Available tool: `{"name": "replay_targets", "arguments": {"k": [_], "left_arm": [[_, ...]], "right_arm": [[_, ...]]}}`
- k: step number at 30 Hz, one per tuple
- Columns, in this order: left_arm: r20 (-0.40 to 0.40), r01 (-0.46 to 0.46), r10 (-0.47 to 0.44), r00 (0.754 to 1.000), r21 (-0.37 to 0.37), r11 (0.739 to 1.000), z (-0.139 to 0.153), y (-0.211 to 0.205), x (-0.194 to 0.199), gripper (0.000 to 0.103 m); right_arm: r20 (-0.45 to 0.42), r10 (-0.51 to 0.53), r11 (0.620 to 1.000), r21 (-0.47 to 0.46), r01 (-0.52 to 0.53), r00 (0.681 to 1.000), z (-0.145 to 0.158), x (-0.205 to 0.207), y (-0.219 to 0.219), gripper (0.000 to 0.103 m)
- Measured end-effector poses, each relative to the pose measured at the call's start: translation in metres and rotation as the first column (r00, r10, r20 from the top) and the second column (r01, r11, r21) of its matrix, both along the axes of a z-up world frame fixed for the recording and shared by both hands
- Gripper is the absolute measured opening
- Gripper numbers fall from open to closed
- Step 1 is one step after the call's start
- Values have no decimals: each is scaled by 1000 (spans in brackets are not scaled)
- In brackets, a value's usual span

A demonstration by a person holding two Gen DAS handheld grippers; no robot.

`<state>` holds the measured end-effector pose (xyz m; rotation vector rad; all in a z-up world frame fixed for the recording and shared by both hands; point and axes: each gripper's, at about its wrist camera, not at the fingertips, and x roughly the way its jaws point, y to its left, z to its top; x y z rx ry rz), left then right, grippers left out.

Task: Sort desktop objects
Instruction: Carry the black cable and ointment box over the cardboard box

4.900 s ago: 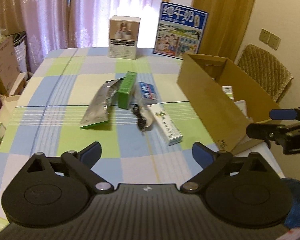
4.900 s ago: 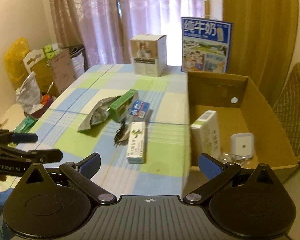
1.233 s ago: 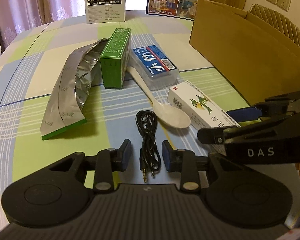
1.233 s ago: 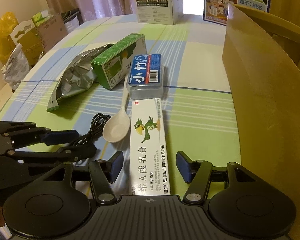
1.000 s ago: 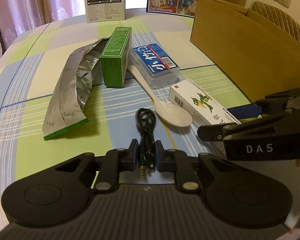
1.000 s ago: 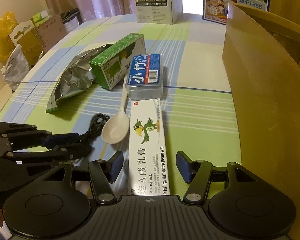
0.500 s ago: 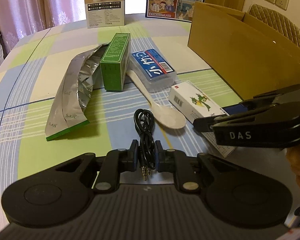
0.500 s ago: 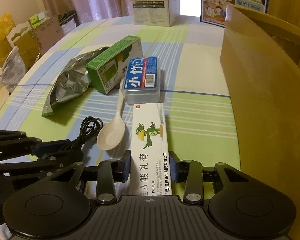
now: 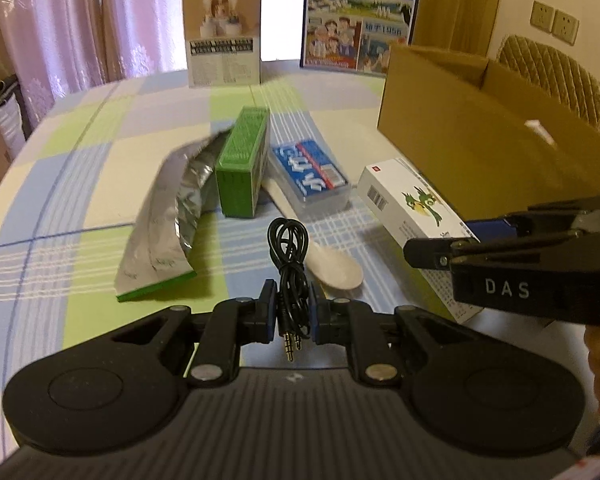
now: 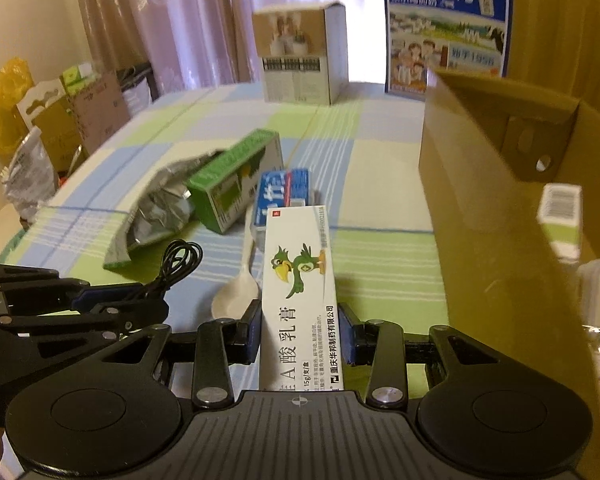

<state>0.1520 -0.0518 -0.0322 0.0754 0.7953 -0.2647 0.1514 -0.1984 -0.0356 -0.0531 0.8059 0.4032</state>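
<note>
Left gripper (image 9: pixel 293 317) pinches coiled black audio cable (image 9: pixel 287 254) near its plugs, right gripper (image 10: pixel 299 338) clamps white parrot-printed carton (image 10: pixel 299 276) — both apparently lifted off worktop (image 9: pixel 80 176); dangling loop may snag white plastic spoon (image 9: pixel 332 270).

Audio cable (image 9: pixel 288 268): black, bundled in a loop, two gold plugs toward the camera, clamped between the left gripper (image 9: pixel 291 318) pads
Ointment box (image 10: pixel 300 292): long, white, green parrot print, pinched at its sides by the right gripper (image 10: pixel 300 332)
Spoon (image 9: pixel 328 264): white plastic, bowl near, handle running far under the blue pack
Blue pack (image 9: pixel 310 176): clear-wrapped, flat, right of the green box
Green box (image 9: pixel 242 168): lying lengthwise, centre
Foil bag (image 9: pixel 168 224): silver, crumpled, open, left of the green box
Cardboard box (image 9: pixel 480 132): brown, open, right
</note>
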Motion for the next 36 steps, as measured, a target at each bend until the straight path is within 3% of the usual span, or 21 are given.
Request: {"name": "replay_targets", "arguments": {"k": [11, 24, 36], "left_arm": [[75, -12, 14, 997, -31, 999, 61, -10, -50, 12], [124, 90, -84, 989, -40, 995, 100, -68, -93, 12], [149, 219, -209, 966, -54, 974, 115, -144, -94, 12]], "right_arm": [[87, -46, 998, 50, 41, 995, 60, -50, -22, 35], [204, -156, 987, 68, 145, 966, 127, -94, -94, 35], [206, -274, 962, 66, 266, 939, 144, -100, -174, 35]]}}
